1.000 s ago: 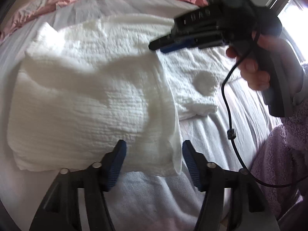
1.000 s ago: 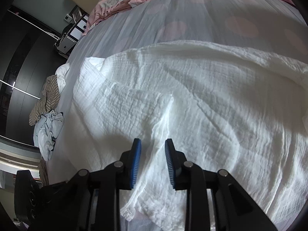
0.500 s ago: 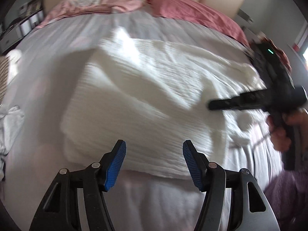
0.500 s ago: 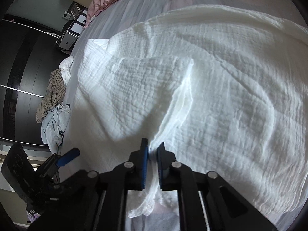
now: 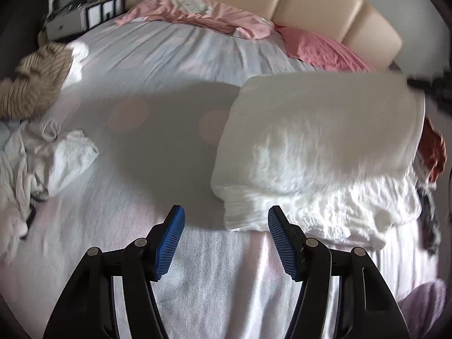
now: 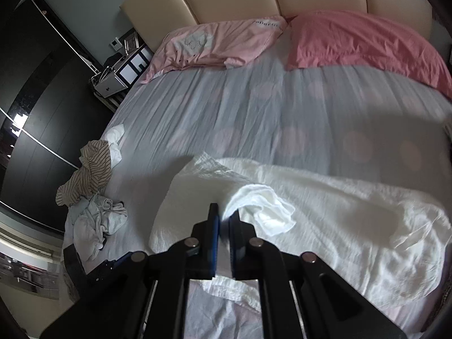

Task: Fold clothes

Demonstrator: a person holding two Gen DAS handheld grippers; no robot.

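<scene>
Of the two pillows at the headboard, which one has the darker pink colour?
The darker pink pillow lies on the right side in the right wrist view. The pale pink pillow beside it, nearer the nightstand, is lighter and bears a small printed drawing.

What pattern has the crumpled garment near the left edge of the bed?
Thin dark stripes on beige: the striped garment shows best in the right wrist view.

Daylight scene, uneven exposure, motion blur in both views.

Soft smearing is noted across the white garment (image 5: 316, 147) and the bedsheet (image 6: 254, 107). A broad grey shadow is cast over the sheet in both views. The wardrobe (image 6: 34, 90) is left very dark. Fisheye bending and black vignetting are recorded at the edges, and the headboard (image 5: 282, 2) is curved.
</scene>
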